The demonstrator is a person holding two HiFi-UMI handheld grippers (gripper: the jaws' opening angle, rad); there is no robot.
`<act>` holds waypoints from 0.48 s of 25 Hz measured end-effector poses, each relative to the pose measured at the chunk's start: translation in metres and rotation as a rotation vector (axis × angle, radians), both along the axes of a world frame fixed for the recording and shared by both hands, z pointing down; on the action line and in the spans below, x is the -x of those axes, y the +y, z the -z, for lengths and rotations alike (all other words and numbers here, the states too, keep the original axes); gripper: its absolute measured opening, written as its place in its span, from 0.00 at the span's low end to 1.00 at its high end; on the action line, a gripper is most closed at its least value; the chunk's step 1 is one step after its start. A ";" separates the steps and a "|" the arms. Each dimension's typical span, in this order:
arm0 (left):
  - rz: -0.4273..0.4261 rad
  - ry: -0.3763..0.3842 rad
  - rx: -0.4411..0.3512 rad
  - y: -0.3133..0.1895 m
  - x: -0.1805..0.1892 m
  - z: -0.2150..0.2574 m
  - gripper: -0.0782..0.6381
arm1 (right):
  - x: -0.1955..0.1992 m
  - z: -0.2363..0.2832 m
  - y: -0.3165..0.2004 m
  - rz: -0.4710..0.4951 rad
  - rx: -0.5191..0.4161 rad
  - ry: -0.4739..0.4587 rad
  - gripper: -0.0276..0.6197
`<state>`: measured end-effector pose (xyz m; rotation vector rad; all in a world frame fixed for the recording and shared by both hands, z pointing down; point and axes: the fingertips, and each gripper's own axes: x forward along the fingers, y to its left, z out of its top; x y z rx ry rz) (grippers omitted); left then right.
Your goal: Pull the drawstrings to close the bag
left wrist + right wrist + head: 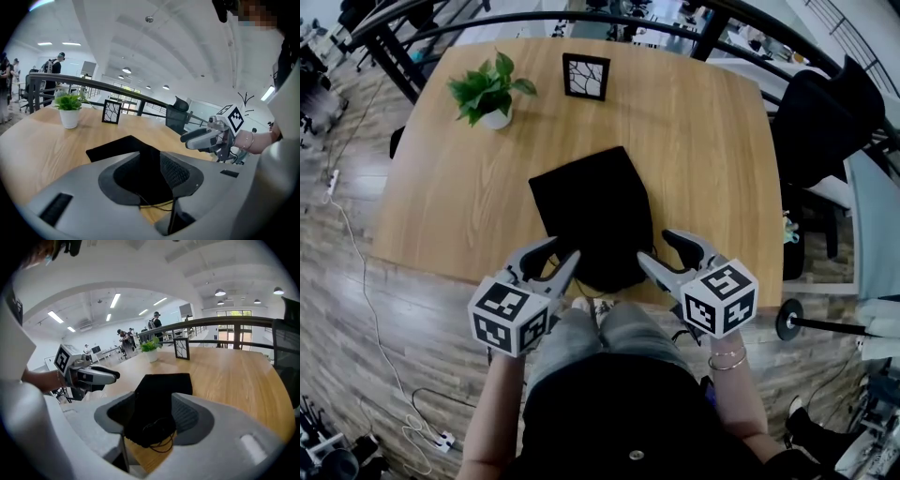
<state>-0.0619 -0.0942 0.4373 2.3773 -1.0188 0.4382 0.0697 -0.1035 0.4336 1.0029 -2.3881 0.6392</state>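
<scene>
Head view shows a smooth wooden table (pixel 694 141) with the bag (pixel 591 211) lying flat on it. The bag is black, soft cloth, squarish at the far end and gathered narrow at the near edge, likely so its mouth faces the person. The left gripper (pixel 561 249) and right gripper (pixel 654 246) flank that puckered mouth, hovering above it. Both have their grey jaws spread wide with ribbed pads showing, and neither clamps anything. A leafy potted plant (pixel 490 89) and a small frame (pixel 585 77) stand far back. Thin dark drawstrings (pixel 159 437) lie slack in loops at the mouth, so the bag looks about closed.
</scene>
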 end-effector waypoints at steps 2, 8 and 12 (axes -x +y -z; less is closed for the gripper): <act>0.002 0.020 -0.025 -0.004 0.000 0.012 0.29 | 0.005 0.014 -0.006 -0.003 -0.035 -0.030 0.42; 0.048 0.061 -0.113 -0.017 0.007 0.049 0.29 | 0.019 0.060 -0.015 -0.002 -0.146 -0.118 0.40; 0.071 0.091 -0.204 -0.021 0.009 0.078 0.29 | 0.028 0.095 -0.018 -0.009 -0.278 -0.169 0.31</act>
